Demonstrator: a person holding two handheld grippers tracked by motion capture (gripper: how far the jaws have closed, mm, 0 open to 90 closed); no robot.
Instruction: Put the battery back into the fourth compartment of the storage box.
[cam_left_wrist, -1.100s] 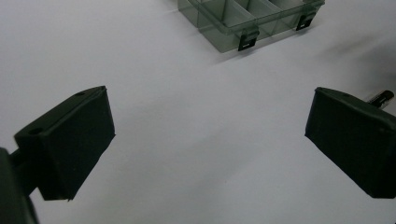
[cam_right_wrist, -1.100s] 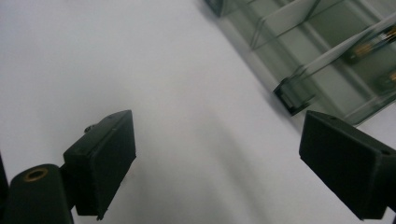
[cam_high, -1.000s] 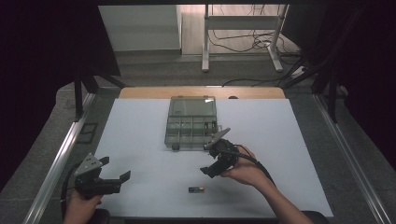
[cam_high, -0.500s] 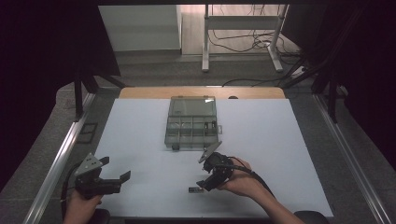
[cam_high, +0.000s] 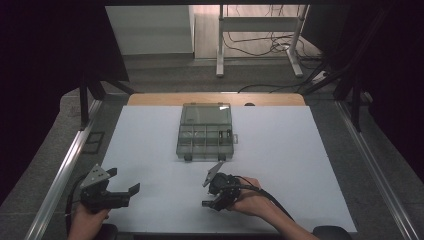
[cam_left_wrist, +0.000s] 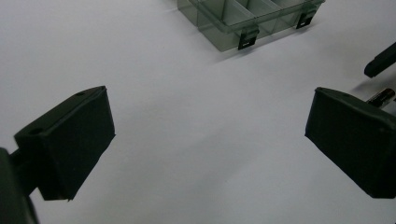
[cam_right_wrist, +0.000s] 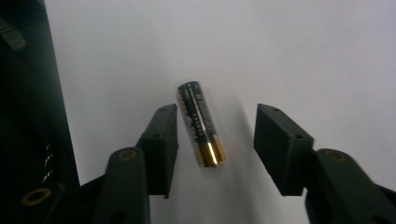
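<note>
A black AA battery with a gold end (cam_right_wrist: 201, 123) lies flat on the white sheet, between the two jaws of my right gripper (cam_right_wrist: 215, 112). The jaws have just been closing; a gap still shows on each side of the battery, so the pads do not press it. In the high view the right gripper (cam_high: 212, 200) points down at the sheet near the front edge, below the box. My left gripper (cam_high: 124, 181) rests at the front left with its jaws wide open and nothing between them (cam_left_wrist: 205, 112).
A clear plastic compartment box (cam_high: 205, 132) with its lid raised and black latches (cam_left_wrist: 243, 18) stands at the middle of the white sheet (cam_high: 280, 150). A metal rail (cam_high: 65, 170) runs along the table's left side.
My right gripper has moved left and down from beside the box onto the battery, and its jaws have narrowed around it. The left gripper has stayed in place.
</note>
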